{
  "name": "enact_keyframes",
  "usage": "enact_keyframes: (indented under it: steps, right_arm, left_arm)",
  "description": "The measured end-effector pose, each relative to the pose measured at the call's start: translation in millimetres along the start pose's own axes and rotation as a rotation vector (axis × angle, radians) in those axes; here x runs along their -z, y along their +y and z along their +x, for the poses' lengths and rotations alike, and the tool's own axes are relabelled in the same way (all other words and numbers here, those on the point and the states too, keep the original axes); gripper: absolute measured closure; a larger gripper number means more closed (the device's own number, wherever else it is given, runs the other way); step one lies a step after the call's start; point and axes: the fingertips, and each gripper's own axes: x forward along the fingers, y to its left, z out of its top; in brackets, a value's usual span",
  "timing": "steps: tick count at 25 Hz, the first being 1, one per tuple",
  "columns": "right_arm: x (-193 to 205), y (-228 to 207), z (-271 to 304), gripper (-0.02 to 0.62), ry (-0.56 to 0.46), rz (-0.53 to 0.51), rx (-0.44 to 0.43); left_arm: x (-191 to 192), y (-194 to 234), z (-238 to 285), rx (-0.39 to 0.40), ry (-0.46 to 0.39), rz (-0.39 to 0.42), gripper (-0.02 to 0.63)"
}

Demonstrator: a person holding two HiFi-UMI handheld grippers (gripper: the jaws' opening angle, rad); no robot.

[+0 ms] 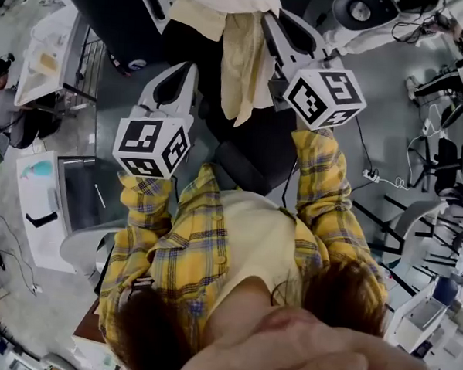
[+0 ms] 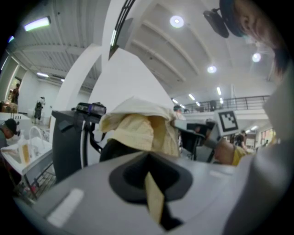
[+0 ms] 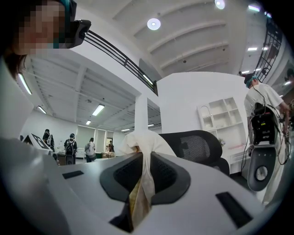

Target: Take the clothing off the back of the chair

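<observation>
A pale yellow garment (image 1: 242, 61) hangs between my two grippers above a black office chair (image 1: 252, 154). In the head view my left gripper (image 1: 191, 68) is at the garment's left and my right gripper (image 1: 271, 20) at its right, each with its marker cube toward me. In the left gripper view the left gripper (image 2: 151, 183) is shut on a strip of the garment (image 2: 138, 131), which bunches just ahead. The right gripper (image 3: 141, 179) is also shut on a fold of the garment (image 3: 144, 142), with the chair's mesh back (image 3: 200, 147) behind it.
A white desk unit (image 1: 40, 209) stands at the left on the grey floor. Cables and a power strip (image 1: 369, 176) lie at the right beside white stands (image 1: 430, 229). A person wearing equipment (image 3: 259, 105) stands at the far right, near white shelves (image 3: 220, 117).
</observation>
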Motion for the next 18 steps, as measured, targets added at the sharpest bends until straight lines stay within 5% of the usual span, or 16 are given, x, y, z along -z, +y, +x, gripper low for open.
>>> enact_keyframes:
  steps: [18]
  right_arm:
    - [-1.5,-15.9,-69.9,0.545,-0.028,0.059,0.037]
  left_arm:
    - [4.3,-32.8,-4.1,-0.018,0.012,0.012,0.601]
